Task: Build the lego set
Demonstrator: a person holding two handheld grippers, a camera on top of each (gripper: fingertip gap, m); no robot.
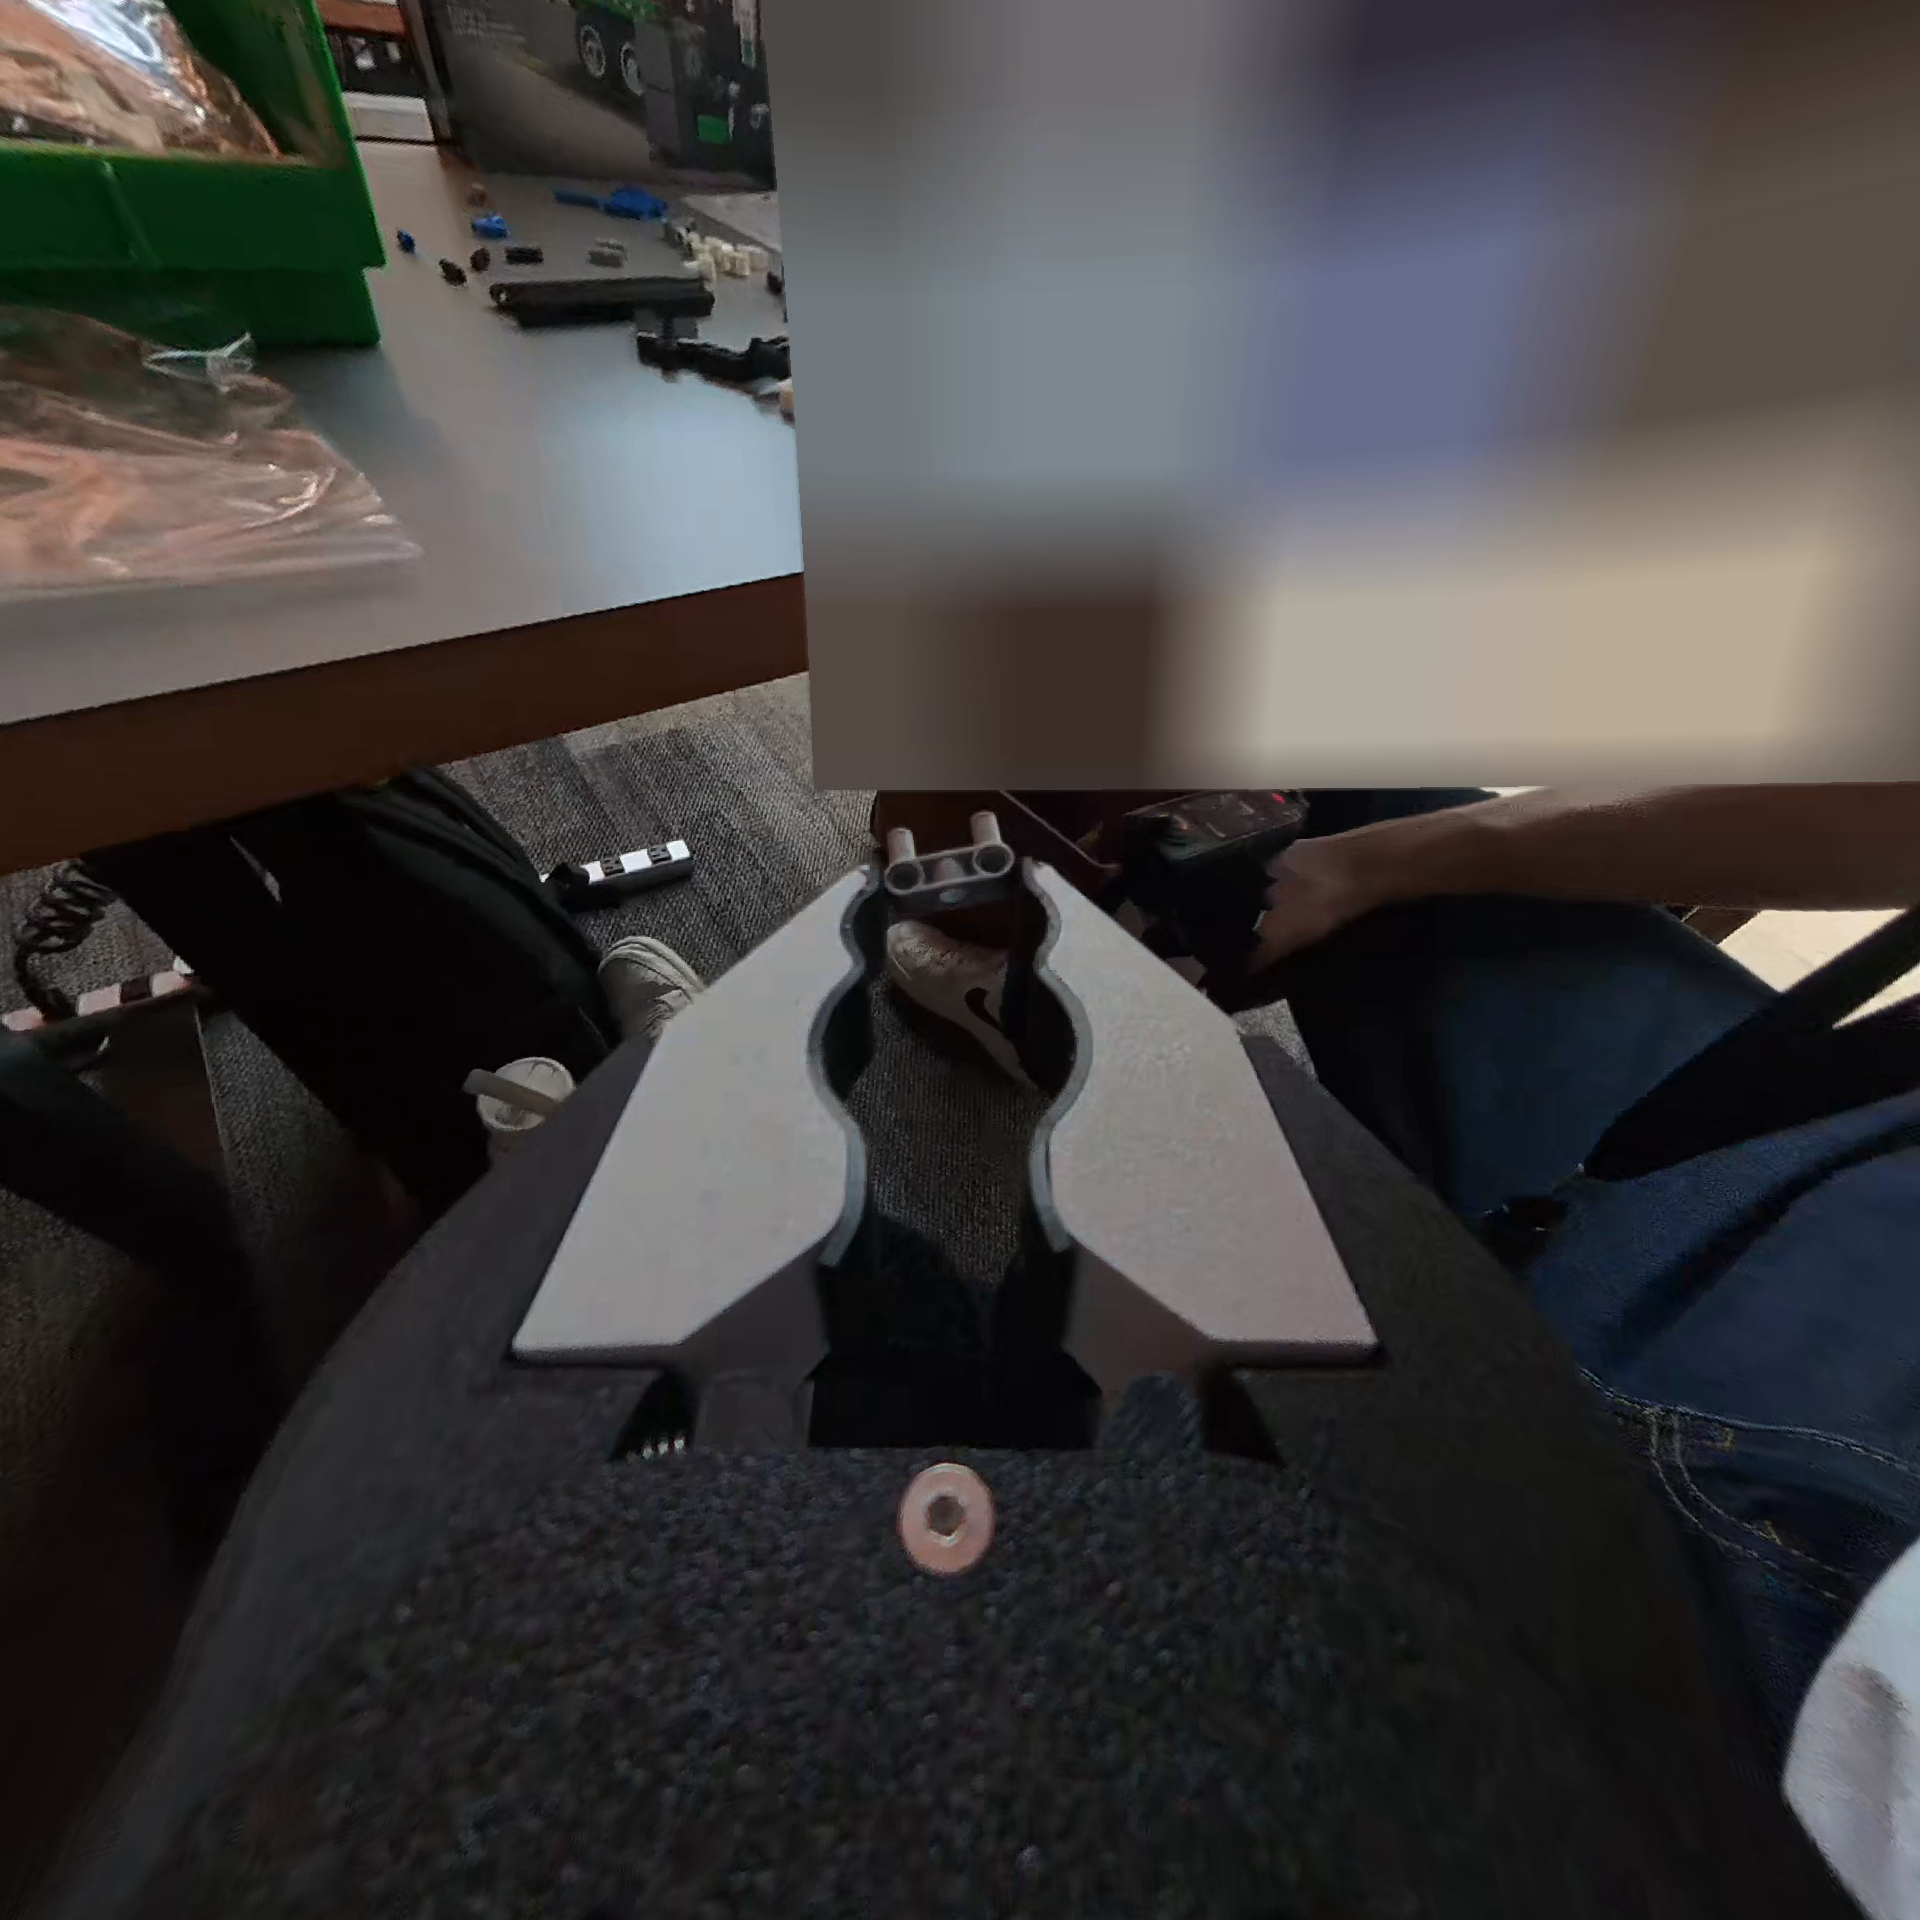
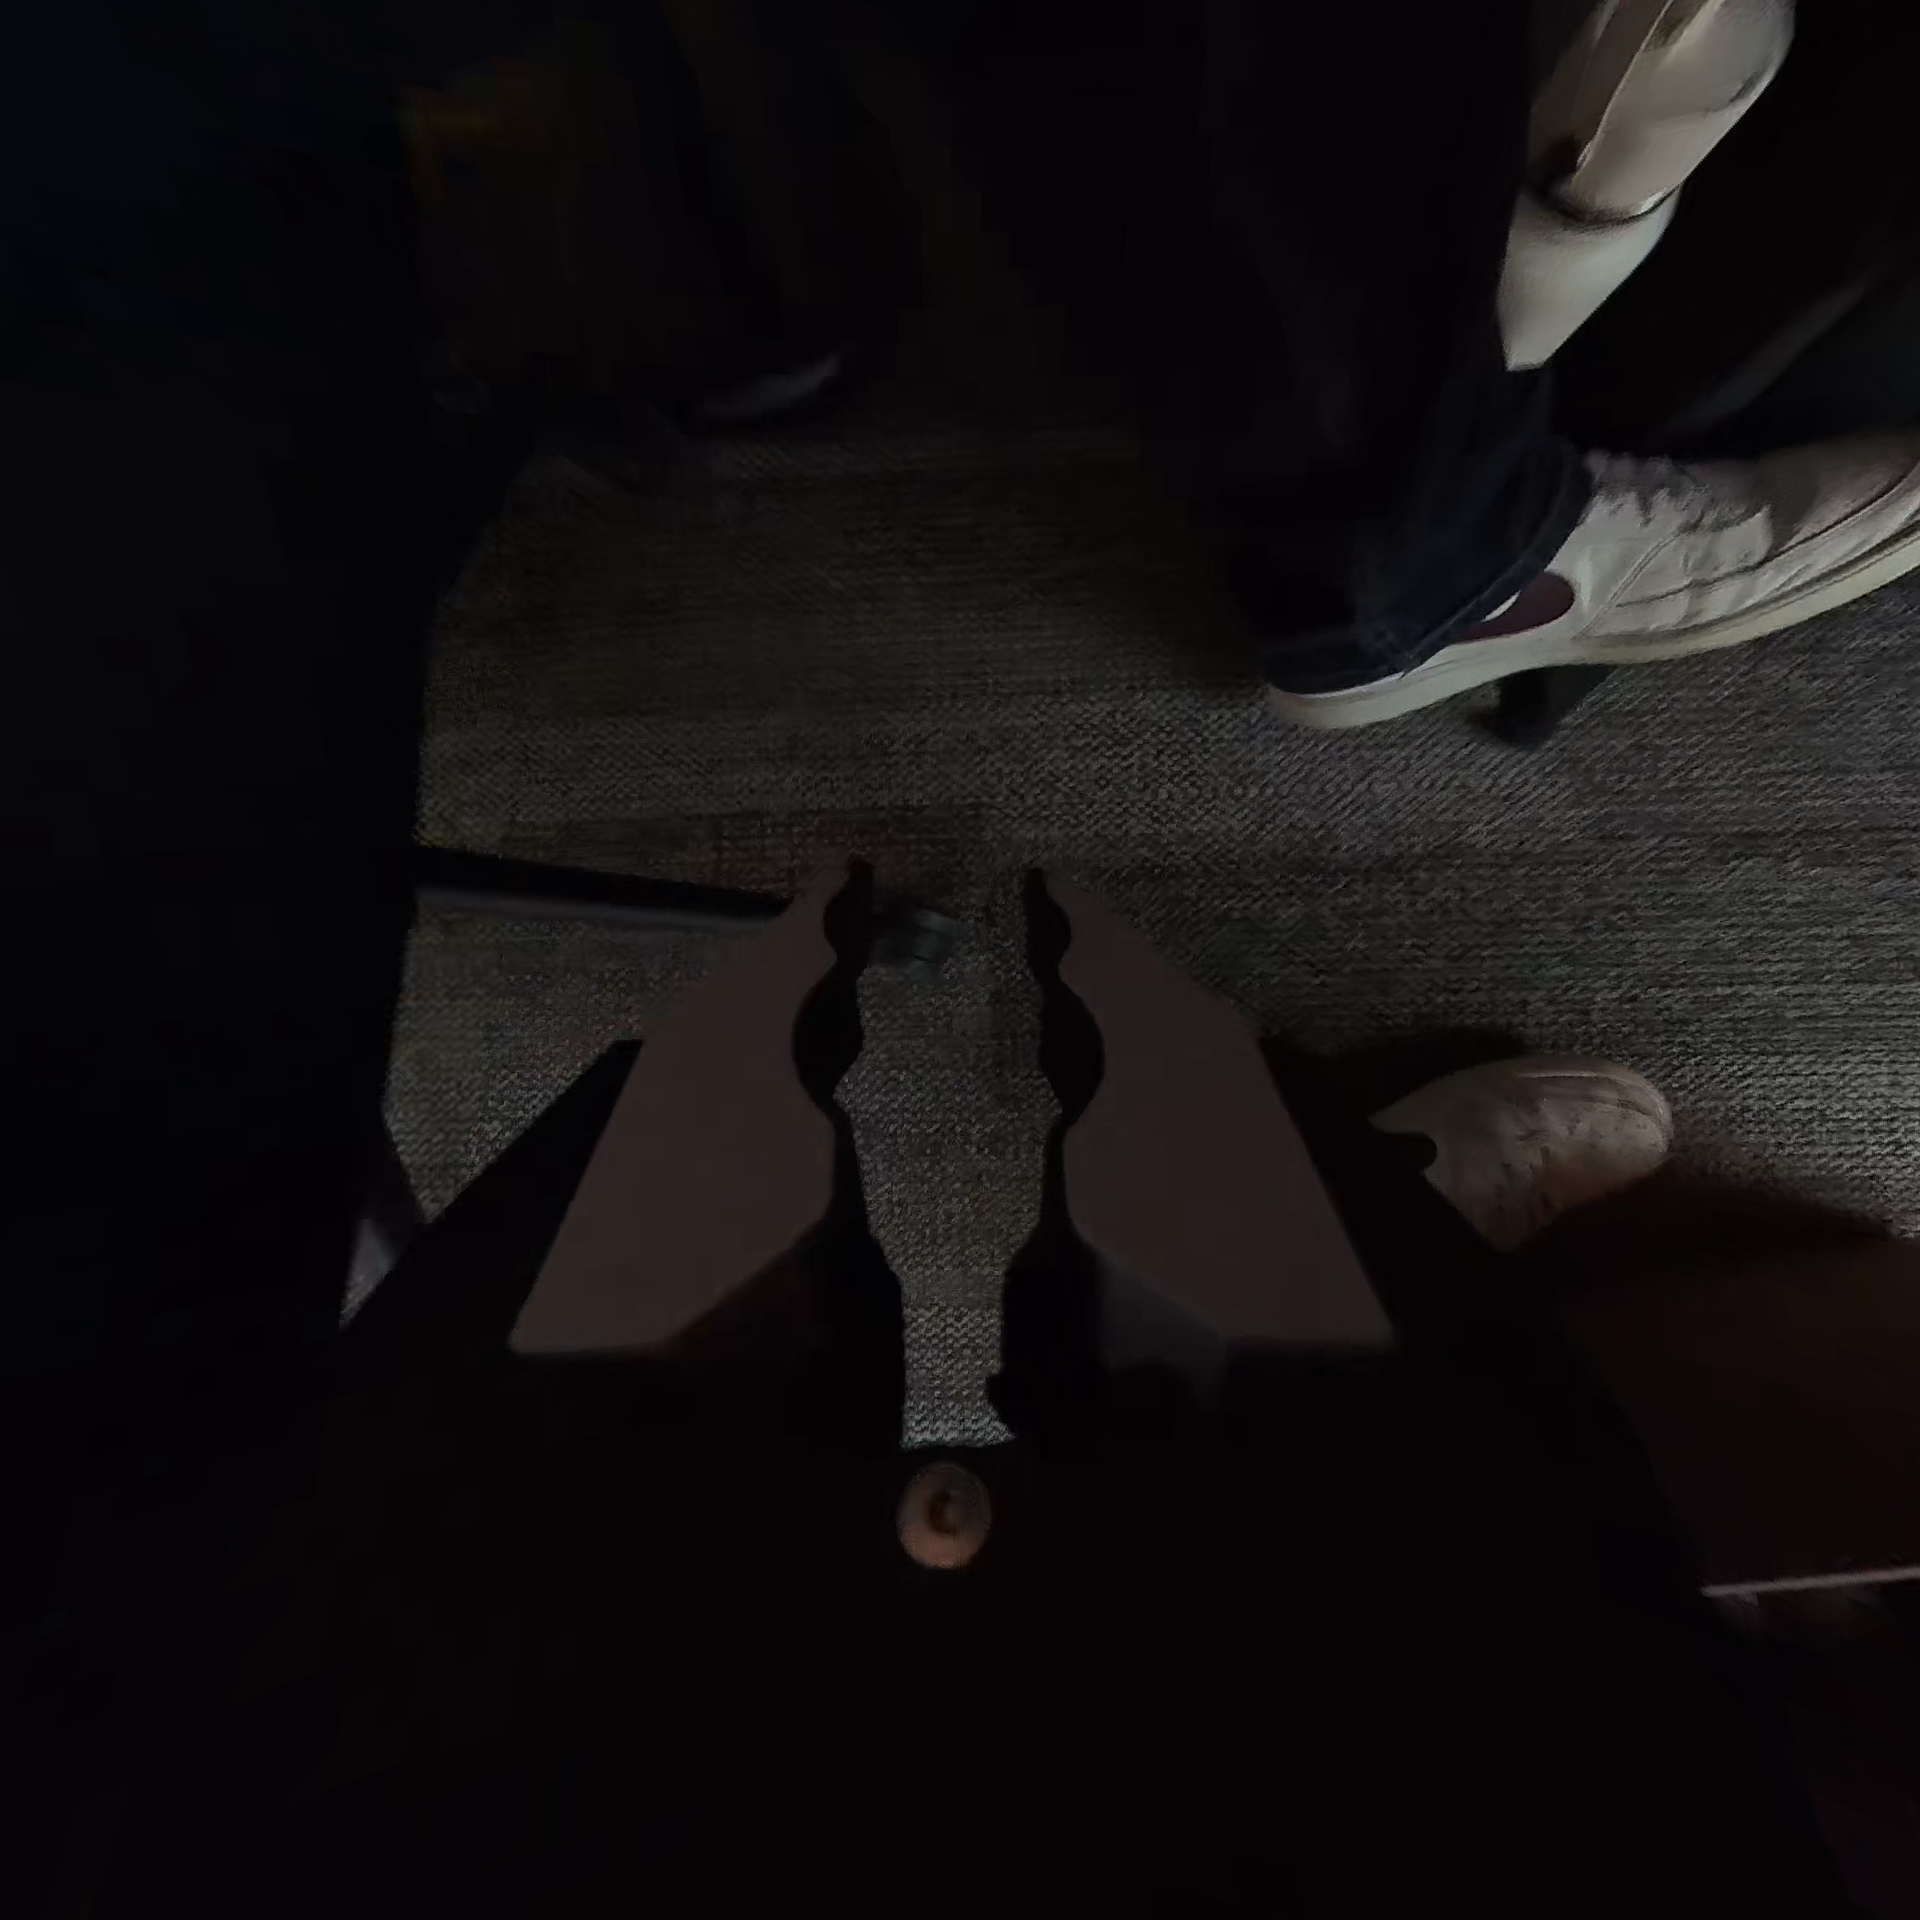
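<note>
My left gripper (image 1: pixel 951 883) is shut on a small grey Lego connector (image 1: pixel 948 865) with two pins sticking up. It holds the connector off the table's front edge, above the carpet. Loose Lego parts lie far back on the grey table (image 1: pixel 582 499): black beams (image 1: pixel 603 298), blue pieces (image 1: pixel 613 203), white pieces (image 1: pixel 727 255). In the dark right wrist view my right gripper (image 2: pixel 940 904) points down at the carpet with its jaws apart. A small dark piece (image 2: pixel 920 940) lies on the carpet beside the left fingertip. I cannot tell whether it touches the finger.
A green bin (image 1: pixel 208 218) and clear plastic bags (image 1: pixel 156 468) sit at the table's left, with the set's box (image 1: pixel 603 94) behind. Under the table are a black bag (image 1: pixel 395 935), a power strip (image 1: pixel 634 862), shoes (image 2: pixel 1621 582) and a person's legs (image 1: pixel 1714 1247).
</note>
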